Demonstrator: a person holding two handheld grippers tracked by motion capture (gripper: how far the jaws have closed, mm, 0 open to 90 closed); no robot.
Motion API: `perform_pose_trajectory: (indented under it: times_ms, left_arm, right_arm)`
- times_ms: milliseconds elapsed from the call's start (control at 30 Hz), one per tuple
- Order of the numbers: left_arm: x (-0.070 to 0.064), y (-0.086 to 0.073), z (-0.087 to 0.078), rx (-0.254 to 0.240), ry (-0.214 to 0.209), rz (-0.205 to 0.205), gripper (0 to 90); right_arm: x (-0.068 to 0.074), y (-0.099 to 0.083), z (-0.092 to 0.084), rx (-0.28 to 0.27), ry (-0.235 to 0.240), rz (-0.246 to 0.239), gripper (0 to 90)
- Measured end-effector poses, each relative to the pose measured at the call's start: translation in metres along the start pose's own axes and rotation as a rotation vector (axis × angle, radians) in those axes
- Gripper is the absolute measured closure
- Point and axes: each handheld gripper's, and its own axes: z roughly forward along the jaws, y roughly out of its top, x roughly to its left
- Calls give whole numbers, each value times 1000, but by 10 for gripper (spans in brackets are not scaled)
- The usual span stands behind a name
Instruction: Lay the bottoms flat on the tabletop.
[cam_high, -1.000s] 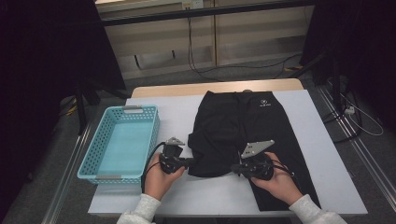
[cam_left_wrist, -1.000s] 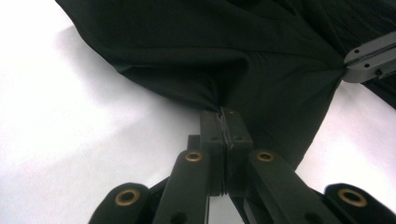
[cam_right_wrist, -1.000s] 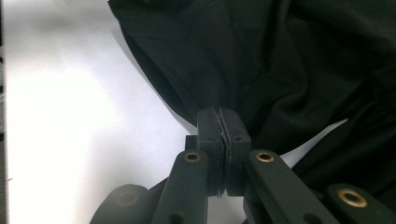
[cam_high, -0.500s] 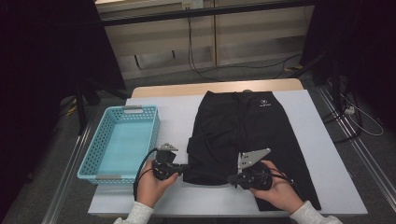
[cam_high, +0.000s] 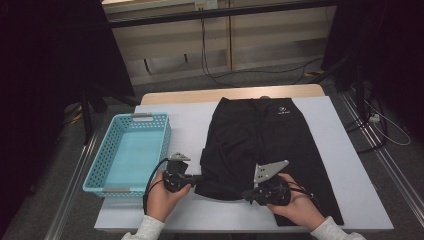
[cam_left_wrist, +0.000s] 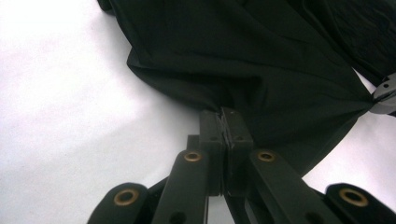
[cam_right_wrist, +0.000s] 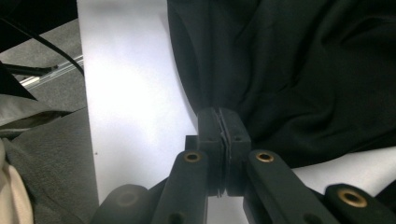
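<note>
White covering spreads over the table (cam_high: 345, 165) in the high view, with a strip of bare wood along its far edge; beyond it lie a grey floor, trailing cables and pale wall panels, and dark curtains hang at both sides. A light blue basket (cam_high: 100, 165) sits on the table's left part. Black shorts (cam_high: 270, 145) lie flat in the middle, waistband at the far side, with the left leg's hem folded over and bunched near the front edge. The left gripper (cam_high: 196, 178) meets that bunched hem from the left, and the right gripper (cam_high: 248, 194) meets it from the right; a hand holds each.

From the left gripper view, white tabletop (cam_left_wrist: 60, 107) spreads at the left and the shorts (cam_left_wrist: 243, 56) cover the upper right. The left gripper's (cam_left_wrist: 224, 116) jaws are pressed together with a pinch of the black cloth between them. The other gripper's tip shows at the right edge, also at the cloth.

Seen from the right gripper view, the white surface (cam_right_wrist: 130, 93) ends at grey floor on the left. The right gripper (cam_right_wrist: 218, 116) is clamped tight on a fold of the shorts (cam_right_wrist: 299, 70).
</note>
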Motion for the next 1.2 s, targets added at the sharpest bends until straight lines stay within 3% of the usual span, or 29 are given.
perform_pose_trajectory:
  times_ms: [333,533,633,800,967,1000,1067,1200]
  left_arm:
    - [2,-1,2,17,5,-18,864]
    - [8,-4,7,15,29,-30,751]
    - [11,-4,10,-5,61,-44,675]
    - [12,-1,15,-26,88,-44,623]
    - [12,6,23,-43,134,-21,627]
    - [12,7,24,-34,128,-30,649]
    - [11,9,24,-1,106,-47,793]
    - [9,9,23,26,105,-43,888]
  right_arm:
    - [6,1,4,19,42,-22,890]
    - [9,1,9,38,68,-32,890]
    - [11,2,10,47,76,-42,890]
    - [11,1,11,59,76,-45,890]
    - [10,1,11,61,78,-49,890]
    - [11,1,11,65,76,-52,890]
    - [11,1,11,65,80,-53,890]
    - [12,1,11,64,86,-51,890]
